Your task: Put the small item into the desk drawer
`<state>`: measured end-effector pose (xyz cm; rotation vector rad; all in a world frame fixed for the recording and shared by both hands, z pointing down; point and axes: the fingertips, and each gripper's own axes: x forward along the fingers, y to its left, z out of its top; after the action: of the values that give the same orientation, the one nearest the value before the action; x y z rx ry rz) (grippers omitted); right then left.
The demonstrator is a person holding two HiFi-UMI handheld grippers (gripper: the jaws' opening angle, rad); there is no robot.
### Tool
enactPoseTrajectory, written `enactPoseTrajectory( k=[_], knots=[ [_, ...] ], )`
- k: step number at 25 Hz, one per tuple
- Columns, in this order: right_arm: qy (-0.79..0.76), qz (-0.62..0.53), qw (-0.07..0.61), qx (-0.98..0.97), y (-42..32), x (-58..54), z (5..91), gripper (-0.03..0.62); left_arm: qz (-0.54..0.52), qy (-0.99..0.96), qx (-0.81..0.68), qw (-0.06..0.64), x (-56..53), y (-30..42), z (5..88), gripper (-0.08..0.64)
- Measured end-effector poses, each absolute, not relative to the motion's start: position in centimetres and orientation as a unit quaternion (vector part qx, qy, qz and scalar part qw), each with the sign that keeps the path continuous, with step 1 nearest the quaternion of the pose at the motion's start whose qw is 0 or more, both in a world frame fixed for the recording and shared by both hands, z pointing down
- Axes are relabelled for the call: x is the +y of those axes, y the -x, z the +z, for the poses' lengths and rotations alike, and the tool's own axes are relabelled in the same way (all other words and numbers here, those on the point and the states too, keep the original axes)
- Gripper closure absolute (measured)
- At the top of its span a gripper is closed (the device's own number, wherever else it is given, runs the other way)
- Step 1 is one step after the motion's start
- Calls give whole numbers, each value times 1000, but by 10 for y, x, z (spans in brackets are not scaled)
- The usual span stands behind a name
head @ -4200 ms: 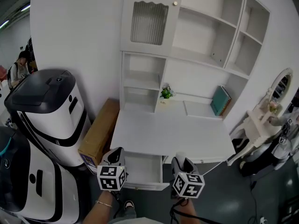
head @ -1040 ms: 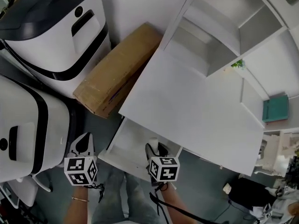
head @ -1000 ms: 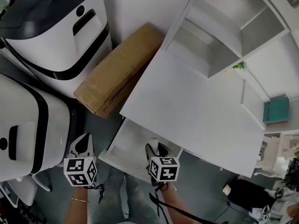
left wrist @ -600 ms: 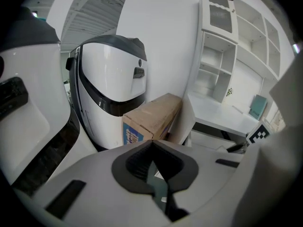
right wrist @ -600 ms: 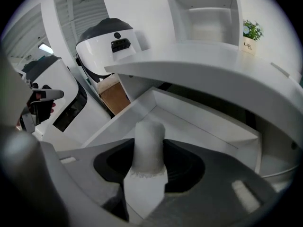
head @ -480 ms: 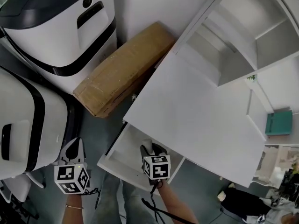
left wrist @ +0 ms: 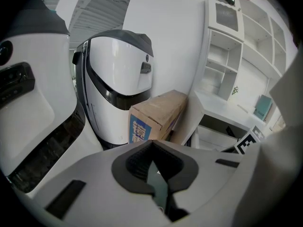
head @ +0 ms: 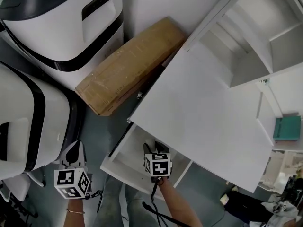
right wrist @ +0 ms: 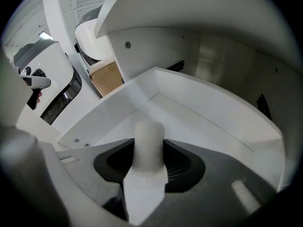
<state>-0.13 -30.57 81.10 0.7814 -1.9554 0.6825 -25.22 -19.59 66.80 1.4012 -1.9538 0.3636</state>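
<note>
The right gripper (head: 154, 149) was clamped on the small white cylindrical item (right wrist: 148, 143), long axis along the jaws, directly over the open white desk drawer (right wrist: 203, 113); the left gripper (left wrist: 152, 167), closed and empty, hung well aside.

head view looks steeply down on the worktop (head: 203, 103), open drawer (head: 131, 150) at 6 o'clock. left gripper view sits low, facing the cardboard box (left wrist: 158, 110) nearby. right gripper view looks close into the drawer. head and left views share the box.
</note>
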Motion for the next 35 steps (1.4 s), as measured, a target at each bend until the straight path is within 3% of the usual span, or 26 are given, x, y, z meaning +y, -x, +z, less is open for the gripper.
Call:
enactPoseTrajectory(
  k=[21, 35],
  knots=[
    [-301, 271, 453, -794, 6, -306, 821, 407, 139, -540, -750, 357, -197, 252, 674, 561],
    [-312, 270, 408, -815, -12, -292, 726, 419, 129, -586, -735, 316, -226, 233, 624, 561]
  ],
)
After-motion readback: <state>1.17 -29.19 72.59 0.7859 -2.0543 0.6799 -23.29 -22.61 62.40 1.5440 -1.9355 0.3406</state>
